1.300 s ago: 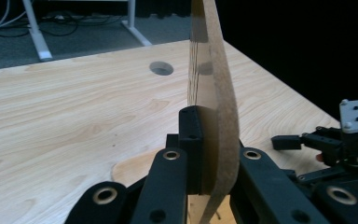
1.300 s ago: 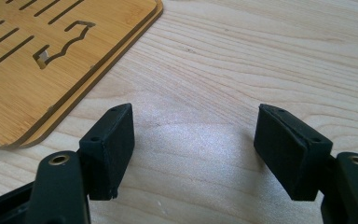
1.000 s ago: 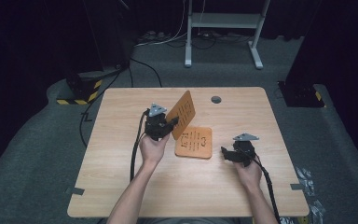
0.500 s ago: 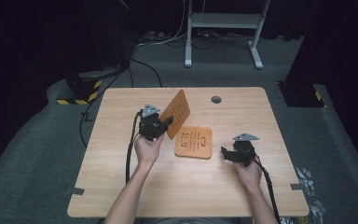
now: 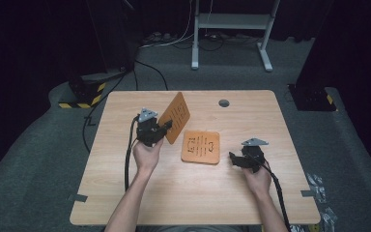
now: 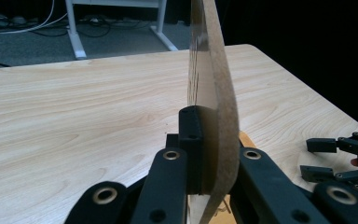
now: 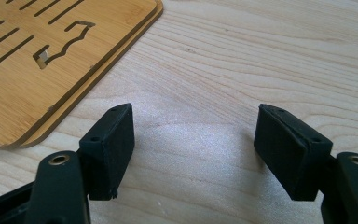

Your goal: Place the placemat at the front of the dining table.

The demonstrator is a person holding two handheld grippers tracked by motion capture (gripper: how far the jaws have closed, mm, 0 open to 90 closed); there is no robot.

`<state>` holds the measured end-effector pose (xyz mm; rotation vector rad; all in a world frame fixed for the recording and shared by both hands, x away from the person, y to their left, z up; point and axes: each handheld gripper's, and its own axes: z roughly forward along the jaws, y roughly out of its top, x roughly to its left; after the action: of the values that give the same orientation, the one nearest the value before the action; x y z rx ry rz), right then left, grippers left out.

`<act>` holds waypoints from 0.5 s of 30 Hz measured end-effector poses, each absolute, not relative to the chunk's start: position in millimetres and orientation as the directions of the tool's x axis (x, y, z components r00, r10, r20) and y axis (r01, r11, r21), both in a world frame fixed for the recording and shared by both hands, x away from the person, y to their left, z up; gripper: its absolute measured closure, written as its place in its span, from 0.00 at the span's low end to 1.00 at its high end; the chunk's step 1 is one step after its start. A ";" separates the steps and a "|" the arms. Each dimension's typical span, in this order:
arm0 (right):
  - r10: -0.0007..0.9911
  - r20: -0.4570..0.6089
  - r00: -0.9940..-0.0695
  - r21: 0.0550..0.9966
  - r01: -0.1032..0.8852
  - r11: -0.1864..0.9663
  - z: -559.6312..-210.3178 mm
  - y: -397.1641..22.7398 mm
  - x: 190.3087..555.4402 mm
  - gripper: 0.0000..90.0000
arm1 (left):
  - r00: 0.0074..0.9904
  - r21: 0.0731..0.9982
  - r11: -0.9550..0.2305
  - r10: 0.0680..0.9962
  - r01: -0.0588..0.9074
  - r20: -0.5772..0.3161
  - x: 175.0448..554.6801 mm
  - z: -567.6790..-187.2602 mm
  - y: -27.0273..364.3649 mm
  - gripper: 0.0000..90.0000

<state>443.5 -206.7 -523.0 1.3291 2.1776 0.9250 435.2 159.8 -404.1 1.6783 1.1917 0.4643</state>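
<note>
My left gripper (image 5: 166, 126) is shut on a thin slotted wooden board (image 5: 176, 116) and holds it tilted up on edge above the table. In the left gripper view the board (image 6: 214, 84) stands edge-on between the pads of the left gripper (image 6: 209, 154). Another slotted board (image 5: 201, 146) lies flat at the table's middle, just right of the raised one. In the right gripper view this flat board (image 7: 51, 56) shows a second layer under its edge. To its right, my right gripper (image 5: 233, 158) rests low over the table. The right gripper (image 7: 193, 135) stands open with bare wood between its jaws.
The wooden table (image 5: 125, 193) has a round cable hole (image 5: 223, 103) near its far edge. Cables trail from both grippers toward the front edge. On the floor beyond stand a white frame (image 5: 232, 29) and a black-and-yellow striped base (image 5: 82, 94).
My left hand has carried the raised board a little to the left, away from the flat board. The right hand has kept still.
</note>
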 end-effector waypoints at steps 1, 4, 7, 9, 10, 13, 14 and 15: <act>0.891 -0.016 -0.453 0.726 0.608 0.322 -523.0 -206.8 443.6 0.32 | 0.445 0.872 -0.030 0.868 0.489 -0.220 435.1 -404.2 160.7 0.96; 0.892 -0.014 -0.451 0.725 0.610 0.320 -523.0 -206.7 443.4 0.32 | 0.438 0.873 -0.025 0.872 0.486 -0.219 434.5 -403.8 164.2 0.96; 0.892 -0.014 -0.452 0.725 0.610 0.320 -523.0 -206.7 443.4 0.32 | 0.438 0.874 -0.025 0.872 0.486 -0.219 433.8 -403.2 165.9 0.96; 0.892 -0.014 -0.452 0.725 0.610 0.320 -523.0 -206.7 443.4 0.32 | 0.433 0.875 -0.023 0.875 0.484 -0.217 433.3 -403.0 167.8 0.96; 0.892 -0.015 -0.452 0.725 0.609 0.321 -523.0 -206.7 443.5 0.32 | 0.429 0.873 -0.021 0.877 0.487 -0.218 433.1 -402.9 169.8 0.96; 0.892 -0.014 -0.452 0.725 0.609 0.321 -523.0 -206.7 443.4 0.32 | 0.428 0.875 -0.023 0.878 0.483 -0.213 432.8 -403.0 172.1 0.96; 0.892 -0.014 -0.452 0.725 0.610 0.321 -523.0 -206.7 443.4 0.32 | 0.427 0.875 -0.025 0.879 0.483 -0.211 432.4 -402.9 173.2 0.96; 0.892 -0.014 -0.451 0.725 0.610 0.320 -523.0 -206.7 443.4 0.32 | 0.428 0.875 -0.025 0.879 0.483 -0.211 432.3 -402.8 174.0 0.96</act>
<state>443.4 -206.7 -523.0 1.3305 2.1782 0.9233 432.3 174.0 -402.8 1.6673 1.2025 0.4879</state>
